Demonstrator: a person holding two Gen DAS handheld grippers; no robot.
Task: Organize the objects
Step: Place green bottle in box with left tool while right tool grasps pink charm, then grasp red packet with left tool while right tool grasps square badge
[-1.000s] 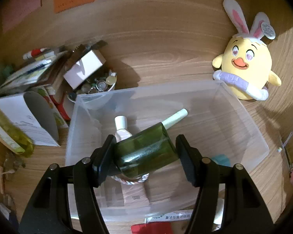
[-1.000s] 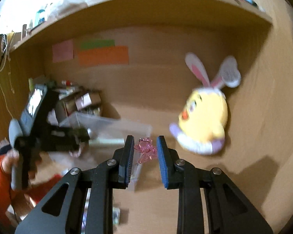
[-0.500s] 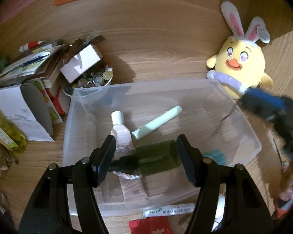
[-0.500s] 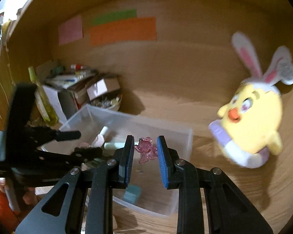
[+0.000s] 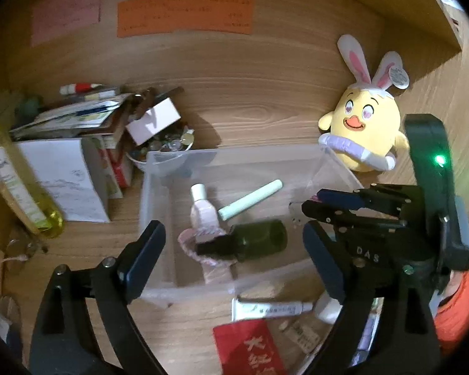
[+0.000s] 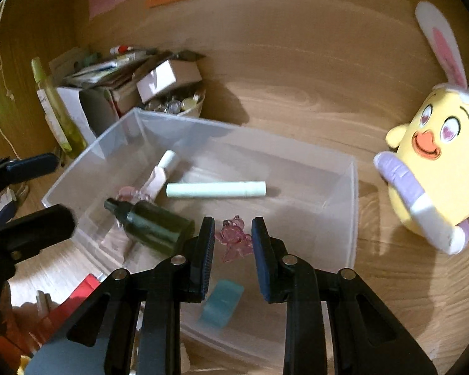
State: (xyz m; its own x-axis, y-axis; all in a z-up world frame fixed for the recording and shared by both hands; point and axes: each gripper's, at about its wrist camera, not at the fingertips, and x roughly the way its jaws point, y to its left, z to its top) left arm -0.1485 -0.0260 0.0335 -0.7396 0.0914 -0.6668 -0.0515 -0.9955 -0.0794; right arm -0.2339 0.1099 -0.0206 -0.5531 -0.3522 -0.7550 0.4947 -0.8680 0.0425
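A clear plastic bin stands on the wooden desk. In it lie a dark green bottle, a small pale pink bottle, a mint tube and a teal block. My left gripper hovers at the bin's near wall; its jaws are opening, with nothing pressed between them. My right gripper hangs over the bin's right part, shut on a translucent pink charm.
A yellow plush chick sits right of the bin. Boxes, papers, a bowl of small items and a yellow-green bottle crowd the left. A white tube and a red packet lie before the bin.
My left gripper let the dark green bottle drop into the bin, opened wide and drew back. My right gripper came down over the bin with the pink charm.
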